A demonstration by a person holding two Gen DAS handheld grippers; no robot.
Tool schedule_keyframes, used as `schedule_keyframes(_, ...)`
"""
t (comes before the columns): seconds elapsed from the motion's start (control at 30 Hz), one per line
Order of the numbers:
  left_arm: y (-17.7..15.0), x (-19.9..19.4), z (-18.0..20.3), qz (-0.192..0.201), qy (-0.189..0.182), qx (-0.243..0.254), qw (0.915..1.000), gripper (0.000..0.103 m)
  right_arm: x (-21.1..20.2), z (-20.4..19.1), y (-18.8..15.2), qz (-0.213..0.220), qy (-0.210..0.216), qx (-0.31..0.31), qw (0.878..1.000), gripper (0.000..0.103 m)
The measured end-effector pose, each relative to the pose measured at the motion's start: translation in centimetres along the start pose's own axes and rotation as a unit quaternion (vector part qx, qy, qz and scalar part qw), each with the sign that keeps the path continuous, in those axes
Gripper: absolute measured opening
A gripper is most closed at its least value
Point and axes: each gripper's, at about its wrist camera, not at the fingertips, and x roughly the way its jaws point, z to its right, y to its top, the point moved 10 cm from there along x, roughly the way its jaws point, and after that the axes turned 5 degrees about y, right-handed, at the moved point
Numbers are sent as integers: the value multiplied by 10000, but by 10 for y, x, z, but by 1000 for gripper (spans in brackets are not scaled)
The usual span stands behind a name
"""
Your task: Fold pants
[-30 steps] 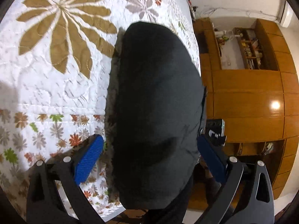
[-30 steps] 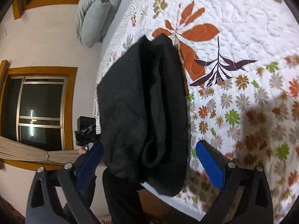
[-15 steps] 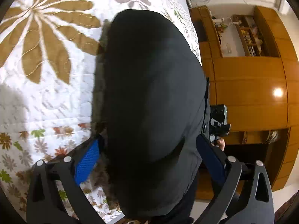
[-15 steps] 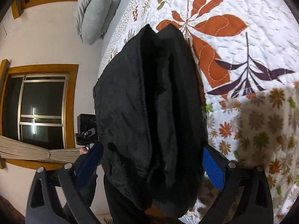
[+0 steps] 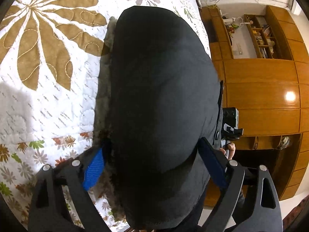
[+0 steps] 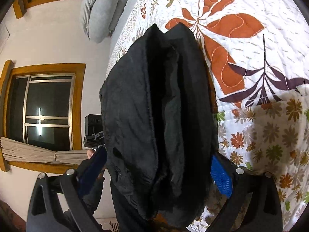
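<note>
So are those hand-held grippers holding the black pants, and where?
Both straddle the near end of the folded black pants. The left hand-held gripper is closing; whether either grips yet cannot be told.

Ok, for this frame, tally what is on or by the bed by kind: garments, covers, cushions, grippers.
Folded black pants: 1
Floral quilted bedspread: 1
Grey cushions: 2, stacked at the far end of the bed
Left gripper, jaws closing around the pants: 1
Right gripper, straddling the pants: 1
Total: 6
</note>
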Motion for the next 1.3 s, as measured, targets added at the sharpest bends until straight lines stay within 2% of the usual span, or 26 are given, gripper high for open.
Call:
schedule_keyframes(0.1, 0, 0, -1, 35, 34, 0, 10000, 82, 2, -1, 2, -12, 58, 13, 10000, 100)
schedule_keyframes(0.13, 0, 1, 0, 25, 0, -5, 10000, 72, 3, -1, 2, -17, 52, -10, 10000, 100)
schedule_keyframes(0.23, 1, 4, -1, 5, 92, 7, 10000, 64, 9, -8, 2, -27, 36, -141, 9999, 98)
schedule_keyframes(0.33, 3, 1, 0, 77, 121, 9, 9999, 55, 14, -10, 1, -51, -138, -320, 9994, 85)
schedule_keyframes(0.4, 4, -2, 2, 160, 125, 25, 9998, 50, 14, -9, 1, -22, -179, -321, 9993, 65)
schedule_keyframes(0.47, 5, -4, 4, 225, 110, 43, 9997, 45, 11, -12, 1, 34, -132, -317, 9994, 54)
schedule_keyframes(0.6, 7, -10, 9, 280, 93, 95, 9995, 38, 10, -22, 2, 72, -184, -452, 9988, 45)
schedule_keyframes(0.8, 13, -24, 18, 421, 80, 167, 9989, 34, 13, -42, 4, 66, -110, -578, 9982, 41)
schedule_keyframes(1.03, 26, -53, 16, 632, 115, 181, 9978, 33, 22, -58, 17, 61, -13, -732, 9973, 41)
schedule_keyframes(1.17, 43, -78, 9, 822, 185, 167, 9963, 33, 38, -74, 36, -10, 40, -866, 9962, 41)
schedule_keyframes(1.3, 79, -112, -2, 1085, 302, 85, 9936, 33, 62, -90, 70, -72, 60, -1016, 9948, 41)
